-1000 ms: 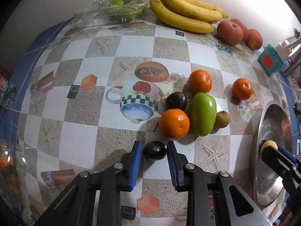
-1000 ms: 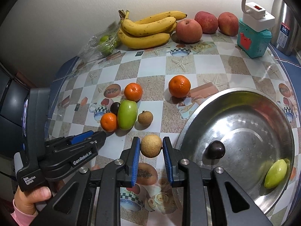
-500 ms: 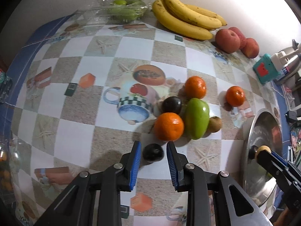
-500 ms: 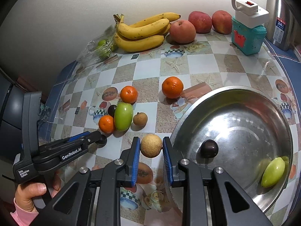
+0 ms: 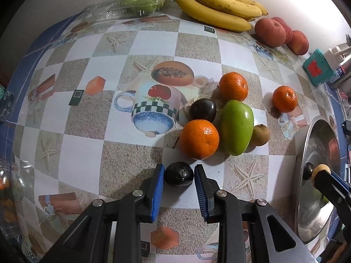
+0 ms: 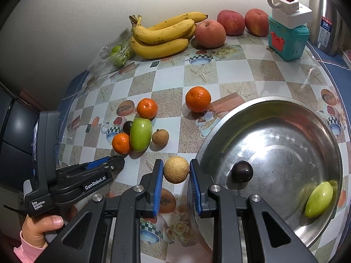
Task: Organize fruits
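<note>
Little changed since the earlier frames: both cameras lifted and tilted slightly, each fruit held just as before.

Left wrist view: left gripper (image 5: 179,176) pinching a small dark fruit (image 5: 179,173) between blue fingers (image 5: 158,189), just above the desk (image 5: 83,157), near edge of the scene. Just beyond, a cluster not yet sorted: near orange (image 5: 199,139), green mango (image 5: 237,127), dark plum (image 5: 202,110), far orange (image 5: 233,86) and a small brown fruit (image 5: 260,135), all touching or nearly so. A lone orange (image 5: 284,98) apart to the right. At far right, rim of a steel bowl (image 5: 307,144), with the right gripper's tan fruit over it.

Right wrist view: right gripper (image 6: 176,173) clamped on a round tan fruit (image 6: 176,169), hovering just left of the steel bowl (image 6: 291,109). Inside the bowl, a dark plum (image 6: 242,171) and a green mango (image 6: 319,199) already placed. So two in, two held, six loose on the desk: by this reckoning under halfway.

Desk covered with a glossy checkered cloth printed with cups and starfish. Along the far edge, against a plain pale wall: bananas (image 6: 162,36), three apples (image 6: 210,34), a clear bag of green fruit (image 6: 116,53), a teal box (image 6: 287,38) with a white plug on top, and a steel flask (image 6: 329,19) at far right. A hand (image 6: 41,224) in a pink sleeve at lower left, gripping the left tool's handle.
</note>
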Motion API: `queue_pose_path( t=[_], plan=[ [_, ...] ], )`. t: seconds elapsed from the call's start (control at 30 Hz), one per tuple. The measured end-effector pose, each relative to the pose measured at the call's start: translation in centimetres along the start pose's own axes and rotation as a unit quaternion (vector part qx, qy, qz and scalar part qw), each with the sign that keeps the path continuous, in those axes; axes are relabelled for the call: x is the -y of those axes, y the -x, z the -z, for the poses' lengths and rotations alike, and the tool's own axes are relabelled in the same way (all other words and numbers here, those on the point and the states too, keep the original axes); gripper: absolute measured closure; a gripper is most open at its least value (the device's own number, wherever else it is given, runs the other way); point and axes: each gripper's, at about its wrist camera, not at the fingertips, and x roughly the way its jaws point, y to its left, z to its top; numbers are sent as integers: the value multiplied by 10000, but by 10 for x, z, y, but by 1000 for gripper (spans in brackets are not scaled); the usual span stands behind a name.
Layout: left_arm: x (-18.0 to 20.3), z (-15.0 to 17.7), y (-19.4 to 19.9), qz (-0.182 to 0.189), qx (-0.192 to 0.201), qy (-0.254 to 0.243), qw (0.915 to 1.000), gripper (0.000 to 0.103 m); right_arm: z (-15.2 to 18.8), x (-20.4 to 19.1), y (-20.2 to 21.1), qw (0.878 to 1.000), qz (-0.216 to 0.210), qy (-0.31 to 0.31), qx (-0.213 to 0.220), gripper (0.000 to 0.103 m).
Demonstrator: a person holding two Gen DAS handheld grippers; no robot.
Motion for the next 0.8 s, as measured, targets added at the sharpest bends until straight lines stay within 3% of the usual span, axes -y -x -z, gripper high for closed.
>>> queue_pose_path(
  t=[0.37,0.8],
  plan=[
    [-3,0,3,73,37,73,9999,74,0,2,-1,10000,22,-8,-22,78],
    [-2,-3,42,252,424,101,9987,74,-4,30,4,9992,93,-381,-18,78]
  ],
)
